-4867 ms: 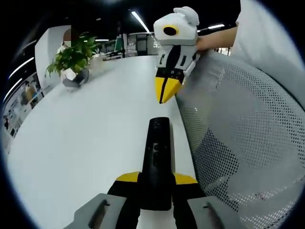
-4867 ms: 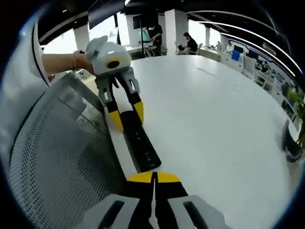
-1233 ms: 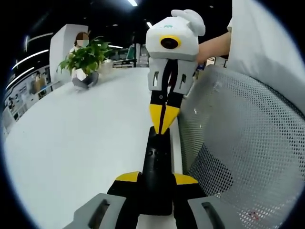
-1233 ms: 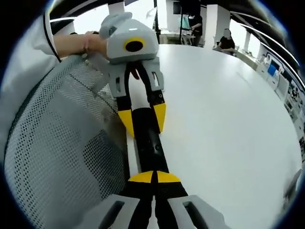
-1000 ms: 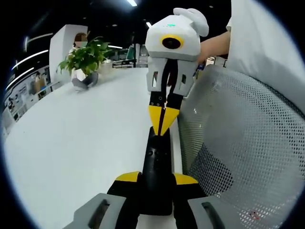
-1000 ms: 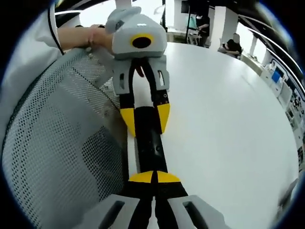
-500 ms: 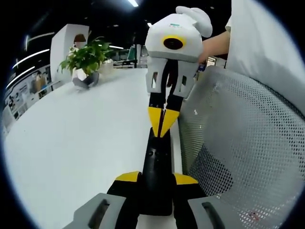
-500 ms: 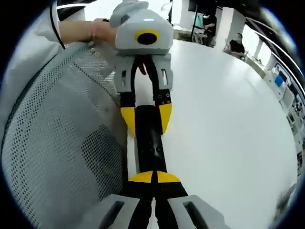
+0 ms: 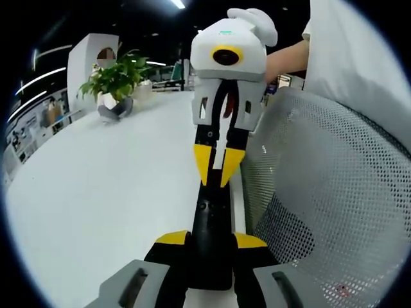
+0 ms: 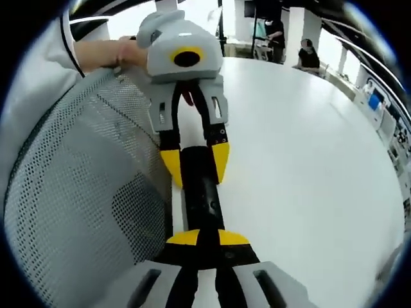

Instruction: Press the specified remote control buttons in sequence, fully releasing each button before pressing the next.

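Above table (image 9: 96, 186), right gripper (image 9: 217, 169) newly parted

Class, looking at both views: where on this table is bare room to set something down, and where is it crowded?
Bare white table stretches from the remote to the potted plant. Crowded: the edge strip where both claws meet on the remote, against the mesh chair back.

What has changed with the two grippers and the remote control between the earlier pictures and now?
The right gripper came from well away to the far end of the remote control with its tips shut; now its tips have parted slightly. The left gripper kept its clamp on the remote's near end throughout. The white table and the potted plant look unchanged.
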Available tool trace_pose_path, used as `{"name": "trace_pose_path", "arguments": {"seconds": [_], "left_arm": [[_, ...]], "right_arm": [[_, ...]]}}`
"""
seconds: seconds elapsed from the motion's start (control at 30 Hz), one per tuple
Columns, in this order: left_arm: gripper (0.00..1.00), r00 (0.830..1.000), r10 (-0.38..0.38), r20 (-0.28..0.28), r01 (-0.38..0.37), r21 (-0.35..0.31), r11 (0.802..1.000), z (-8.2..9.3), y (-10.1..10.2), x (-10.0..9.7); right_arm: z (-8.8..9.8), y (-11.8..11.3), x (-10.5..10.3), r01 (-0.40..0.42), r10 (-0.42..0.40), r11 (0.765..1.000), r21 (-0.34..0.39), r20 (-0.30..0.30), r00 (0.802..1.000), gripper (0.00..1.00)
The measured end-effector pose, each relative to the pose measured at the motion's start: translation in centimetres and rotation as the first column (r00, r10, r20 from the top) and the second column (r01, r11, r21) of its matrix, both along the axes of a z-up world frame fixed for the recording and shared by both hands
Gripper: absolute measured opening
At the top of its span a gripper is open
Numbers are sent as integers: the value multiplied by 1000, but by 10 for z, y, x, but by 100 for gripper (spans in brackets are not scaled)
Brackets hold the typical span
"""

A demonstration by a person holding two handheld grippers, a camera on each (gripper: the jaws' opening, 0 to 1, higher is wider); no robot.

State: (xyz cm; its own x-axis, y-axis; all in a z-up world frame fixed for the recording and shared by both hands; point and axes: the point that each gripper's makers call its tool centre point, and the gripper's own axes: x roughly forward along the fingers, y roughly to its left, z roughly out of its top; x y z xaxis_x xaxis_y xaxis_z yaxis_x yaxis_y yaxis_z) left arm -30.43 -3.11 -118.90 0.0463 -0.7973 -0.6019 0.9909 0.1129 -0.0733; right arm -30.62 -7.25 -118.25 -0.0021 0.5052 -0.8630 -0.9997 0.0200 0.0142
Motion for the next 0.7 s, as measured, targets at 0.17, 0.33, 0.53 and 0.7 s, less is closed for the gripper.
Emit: {"name": "trace_pose_path", "arguments": {"seconds": [0.17, 0.33, 0.53, 0.7], "left_arm": [[24, 1000, -6, 13, 6, 8, 1000, 0, 0, -1], [24, 1000, -13, 21, 13, 10, 1000, -1, 0, -1], [24, 1000, -12, 20, 11, 9, 1000, -1, 0, -1], [24, 1000, -11, 21, 11, 9, 1000, -2, 0, -1]], "right_arm": [[-1, 1, -1, -28, 29, 999, -28, 25, 999, 5], [-2, 1, 0, -37, 39, 997, -67, 31, 999, 5], [-1, 1, 0, 34, -34, 999, -18, 5, 999, 5], [1, 0, 0, 3, -12, 992, 122, 75, 997, 5]]}}
